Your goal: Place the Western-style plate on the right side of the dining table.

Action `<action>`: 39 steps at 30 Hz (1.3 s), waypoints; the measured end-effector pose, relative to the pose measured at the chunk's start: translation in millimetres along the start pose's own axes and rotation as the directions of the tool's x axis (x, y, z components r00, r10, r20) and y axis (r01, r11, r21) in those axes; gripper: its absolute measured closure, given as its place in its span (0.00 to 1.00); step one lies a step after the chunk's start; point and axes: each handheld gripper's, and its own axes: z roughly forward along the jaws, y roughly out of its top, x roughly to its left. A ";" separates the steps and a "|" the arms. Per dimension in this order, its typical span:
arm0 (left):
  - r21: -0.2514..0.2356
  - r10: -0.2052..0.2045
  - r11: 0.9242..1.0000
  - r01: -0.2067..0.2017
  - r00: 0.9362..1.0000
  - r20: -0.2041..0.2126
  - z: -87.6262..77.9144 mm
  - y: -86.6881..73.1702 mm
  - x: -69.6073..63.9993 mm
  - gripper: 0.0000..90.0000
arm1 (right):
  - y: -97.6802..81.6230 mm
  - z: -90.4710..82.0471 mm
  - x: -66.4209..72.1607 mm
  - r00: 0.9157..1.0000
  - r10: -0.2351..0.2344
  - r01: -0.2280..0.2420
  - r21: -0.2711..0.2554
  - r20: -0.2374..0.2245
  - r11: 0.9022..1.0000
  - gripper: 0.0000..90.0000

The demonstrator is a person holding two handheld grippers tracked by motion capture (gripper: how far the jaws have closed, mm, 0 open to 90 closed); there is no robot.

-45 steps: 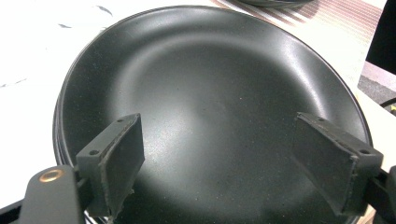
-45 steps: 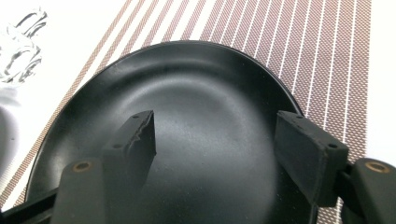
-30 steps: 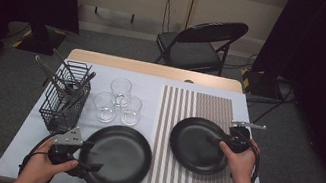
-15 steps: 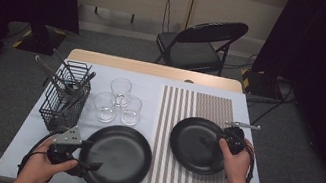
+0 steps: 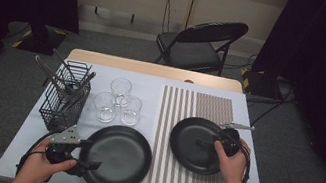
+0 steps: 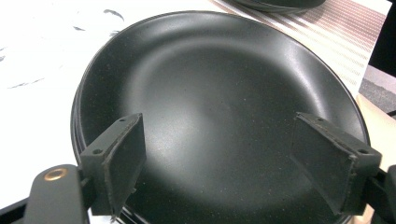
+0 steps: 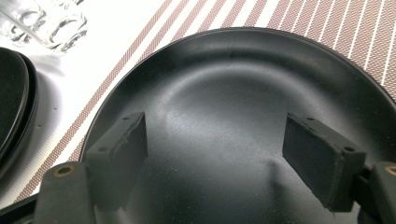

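— Can you read any words or numbers on the plates, the glasses, the basket or the mat?
— No. Nothing there has any writing you can read.

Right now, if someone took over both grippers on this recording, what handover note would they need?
Left gripper: jaws open, over the near-left rim of the plate stack on the white cloth, gripping nothing.
Right gripper: jaws open, over the single black plate, holding nothing.
That plate lies flat on the striped mat.
Three glasses and the wire basket of cutlery stand behind the stack, untouched.
Done: one plate on the mat.
Left, probably: take the next plate from the stack; glasses and cutlery not yet laid out.
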 end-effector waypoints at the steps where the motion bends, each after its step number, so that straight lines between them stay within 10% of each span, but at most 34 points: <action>1: 0.006 0.014 1.000 -0.014 1.000 -0.005 -0.9 0.6 0.7 0.20 | -0.3 0.6 1.0 1.000 -0.006 0.006 0.000 0.001 1.000 0.24; 39: 0.072 -0.047 0.996 0.050 0.998 -0.046 -21.0 8.1 3.9 0.19 | -6.8 5.3 13.5 0.996 -0.068 0.068 0.005 -0.058 0.998 0.24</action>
